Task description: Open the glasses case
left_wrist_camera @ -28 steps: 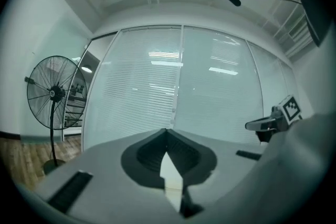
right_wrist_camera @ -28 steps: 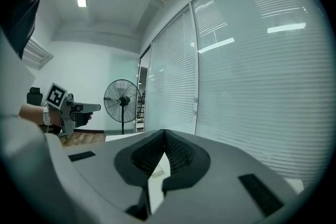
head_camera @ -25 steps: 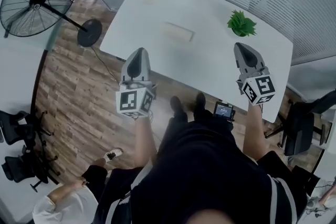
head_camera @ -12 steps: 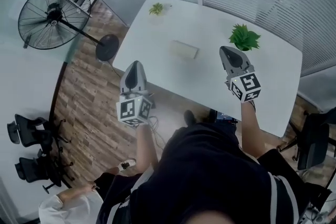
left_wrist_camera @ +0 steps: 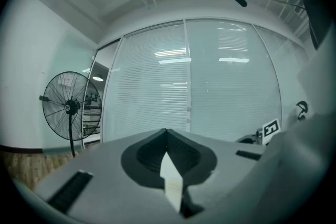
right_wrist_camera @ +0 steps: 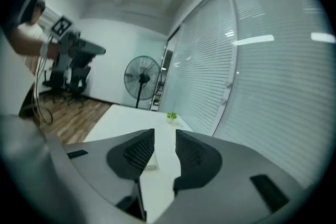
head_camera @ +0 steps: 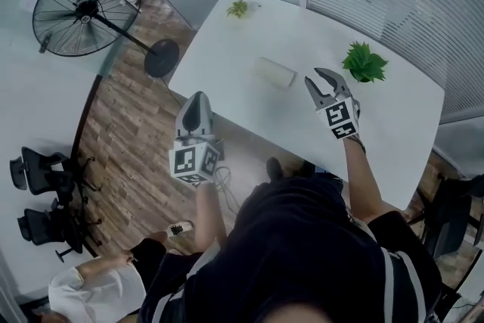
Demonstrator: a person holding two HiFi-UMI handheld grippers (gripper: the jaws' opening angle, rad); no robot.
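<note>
The glasses case (head_camera: 274, 72), a pale oblong box, lies shut near the middle of the white table (head_camera: 393, 125). My right gripper (head_camera: 318, 79) hovers over the table just right of the case. Its jaws are opening and nothing is between them. In the right gripper view, a corner of the case (right_wrist_camera: 151, 163) peeks from behind the left finger, beyond the gripper (right_wrist_camera: 164, 136). My left gripper (head_camera: 200, 97) hangs off the table's near-left edge, shut and empty. In the left gripper view, that gripper (left_wrist_camera: 167, 131) points level at the window blinds.
A leafy green plant (head_camera: 364, 63) stands right of my right gripper, and a small plant (head_camera: 239, 8) sits at the table's far corner. A standing fan (head_camera: 83, 7), office chairs (head_camera: 41, 200) and a seated person (head_camera: 98, 291) occupy the wooden floor on the left.
My right gripper has dropped toward the table and closed in on the case, and its jaws have gone from shut to wide apart. My left gripper has hardly moved.
</note>
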